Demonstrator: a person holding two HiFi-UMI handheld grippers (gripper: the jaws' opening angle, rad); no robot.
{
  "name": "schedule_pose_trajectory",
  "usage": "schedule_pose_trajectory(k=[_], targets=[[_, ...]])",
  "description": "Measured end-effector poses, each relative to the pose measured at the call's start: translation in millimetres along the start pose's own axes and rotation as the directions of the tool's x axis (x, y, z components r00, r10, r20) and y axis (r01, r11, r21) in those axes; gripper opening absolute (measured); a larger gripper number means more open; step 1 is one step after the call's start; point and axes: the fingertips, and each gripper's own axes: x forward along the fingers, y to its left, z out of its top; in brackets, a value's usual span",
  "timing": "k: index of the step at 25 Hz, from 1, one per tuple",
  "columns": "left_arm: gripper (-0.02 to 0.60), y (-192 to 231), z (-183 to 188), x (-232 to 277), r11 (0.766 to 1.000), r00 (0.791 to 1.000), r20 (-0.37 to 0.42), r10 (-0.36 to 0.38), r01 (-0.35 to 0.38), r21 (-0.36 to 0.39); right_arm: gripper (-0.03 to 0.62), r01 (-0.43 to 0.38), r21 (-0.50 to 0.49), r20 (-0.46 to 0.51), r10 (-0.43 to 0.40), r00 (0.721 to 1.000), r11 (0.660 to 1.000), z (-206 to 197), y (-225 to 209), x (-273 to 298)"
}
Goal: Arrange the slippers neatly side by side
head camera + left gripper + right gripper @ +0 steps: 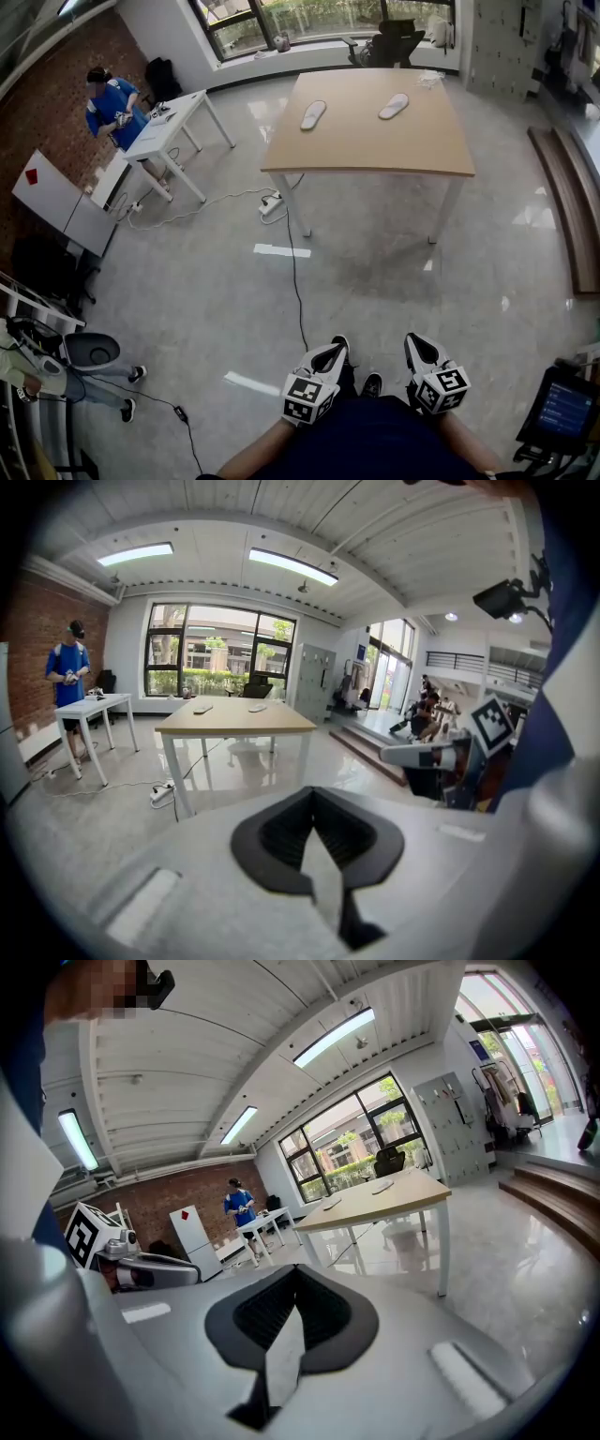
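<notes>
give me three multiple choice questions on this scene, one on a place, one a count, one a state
1. Where do the slippers lie? A on the floor; B on the wooden table; C on a chair
2. How many slippers are there? A one; B two; C three
3. How do the left tool and right tool stand? A wide open; B shut on a slipper; C shut, empty
Key: 1 B, both rest on the tabletop; 2 B, a pair shows; 3 C, jaws together, nothing between.
</notes>
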Motion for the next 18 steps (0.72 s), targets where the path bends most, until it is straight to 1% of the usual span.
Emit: schedule_pose_trajectory(k=[3, 6, 10, 14, 18], targets=[[0.003, 8, 4, 14, 1.000, 1.000, -0.007, -0.020, 0.020, 0.003, 0.011, 0.017, 0.001, -0.002, -0.017, 1.000, 1.000, 5, -6, 10], [0.002, 13, 11, 28, 0.998, 0.998, -0.011, -0.056, 0.056, 0.003, 0.011, 0.052, 0.005, -0.002, -0.052, 0.999, 0.999, 8, -17, 19], [0.002, 23, 30, 48, 0.996, 0.996, -0.006, -0.091, 0.091, -0.002, 0.011, 0.098, 0.029, -0.005, -0.098, 0.995, 0.995, 15, -34, 36], [0.003, 53, 41, 69, 0.995, 0.994, -0.018, -0.103, 0.103, -0.002, 0.011, 0.101, 0.008, 0.001, -0.101, 0.995, 0.995, 28, -36, 68], [0.002, 89, 64, 86, 0.993, 0.993, -0.010, -0.114, 0.114, -0.009, 0.011, 0.109, -0.023, 0.026, -0.108, 0.994, 0.994, 59, -29, 108]])
